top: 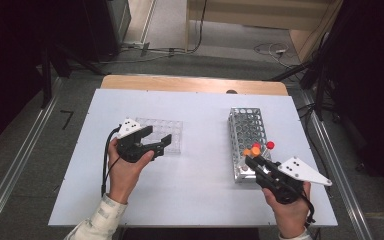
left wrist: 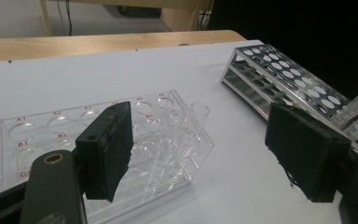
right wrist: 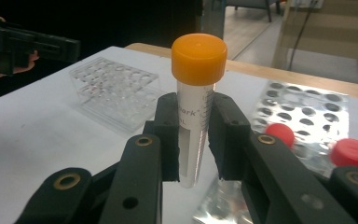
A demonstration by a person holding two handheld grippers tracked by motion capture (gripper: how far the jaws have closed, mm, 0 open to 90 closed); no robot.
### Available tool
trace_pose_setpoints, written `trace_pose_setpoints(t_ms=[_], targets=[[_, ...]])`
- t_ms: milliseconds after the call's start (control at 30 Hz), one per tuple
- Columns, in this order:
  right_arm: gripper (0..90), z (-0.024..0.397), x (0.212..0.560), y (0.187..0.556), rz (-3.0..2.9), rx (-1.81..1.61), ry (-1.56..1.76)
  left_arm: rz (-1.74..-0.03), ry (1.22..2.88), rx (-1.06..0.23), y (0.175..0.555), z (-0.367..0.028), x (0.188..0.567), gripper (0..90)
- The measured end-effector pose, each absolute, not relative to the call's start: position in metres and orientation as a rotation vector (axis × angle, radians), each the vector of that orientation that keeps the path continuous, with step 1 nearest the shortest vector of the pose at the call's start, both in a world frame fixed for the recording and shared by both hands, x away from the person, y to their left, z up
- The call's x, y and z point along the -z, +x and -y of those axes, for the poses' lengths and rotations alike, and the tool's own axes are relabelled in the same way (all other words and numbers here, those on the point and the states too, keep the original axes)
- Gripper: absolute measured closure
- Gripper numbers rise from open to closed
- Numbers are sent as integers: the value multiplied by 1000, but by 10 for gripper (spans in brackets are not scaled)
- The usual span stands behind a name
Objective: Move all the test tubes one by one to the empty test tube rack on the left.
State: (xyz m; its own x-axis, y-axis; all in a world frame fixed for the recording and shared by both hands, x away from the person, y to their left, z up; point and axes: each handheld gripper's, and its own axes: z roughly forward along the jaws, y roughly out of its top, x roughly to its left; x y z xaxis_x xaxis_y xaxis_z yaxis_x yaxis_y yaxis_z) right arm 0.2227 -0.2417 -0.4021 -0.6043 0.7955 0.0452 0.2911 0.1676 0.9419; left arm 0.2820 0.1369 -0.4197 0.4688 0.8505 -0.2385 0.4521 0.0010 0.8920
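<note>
Two red-capped tubes [right wrist: 349, 153] stand in the metal rack [right wrist: 307, 105], seen large in the right gripper view; the high view reduces them to dots. The right gripper [right wrist: 195, 140] clamps an orange-capped tube [right wrist: 196, 88], clear-walled with printed graduations, upright above the rack's near end. The left gripper [left wrist: 205, 154] gapes, holding nothing, over the clear plastic rack [left wrist: 177, 140].

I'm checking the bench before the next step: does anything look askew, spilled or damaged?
Nothing stands out. The clear rack and the metal rack both sit flat on the table, with no spill or breakage. The orange-capped tube is clamped upright in the right gripper; two red-capped tubes stand in the metal rack. The left gripper is open, holding nothing.
</note>
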Motion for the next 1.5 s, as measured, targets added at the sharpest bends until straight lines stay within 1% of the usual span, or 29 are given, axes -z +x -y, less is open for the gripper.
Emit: trace_pose_setpoints(t_ms=[200, 433, 667, 867, 1067, 1167, 1333, 1500], targets=[[713, 205, 407, 234, -2057, -1455, 980, -1137, 1616, -449, 281, -137, 418, 215], [713, 161, 419, 250, -2153, -1441, 936, -1115, 1616, -441, 279, -134, 416, 215], [713, 126, 436, 265, -2218, -1410, 929, -1081, 1641, -431, 276, -126, 414, 219], [713, 103, 447, 274, -2246, -1389, 933, -1053, 1661, -433, 272, -117, 414, 256], [713, 90, 451, 280, -2265, -1373, 931, -1012, 1703, -416, 270, -107, 416, 291], [713, 84, 452, 280, -2273, -1369, 920, -997, 1724, -412, 270, -104, 419, 352], [713, 77, 451, 280, -2277, -1377, 900, -977, 1740, -404, 271, -104, 421, 541], [713, 76, 449, 280, -2274, -1375, 898, -962, 1754, -398, 271, -104, 422, 676]])
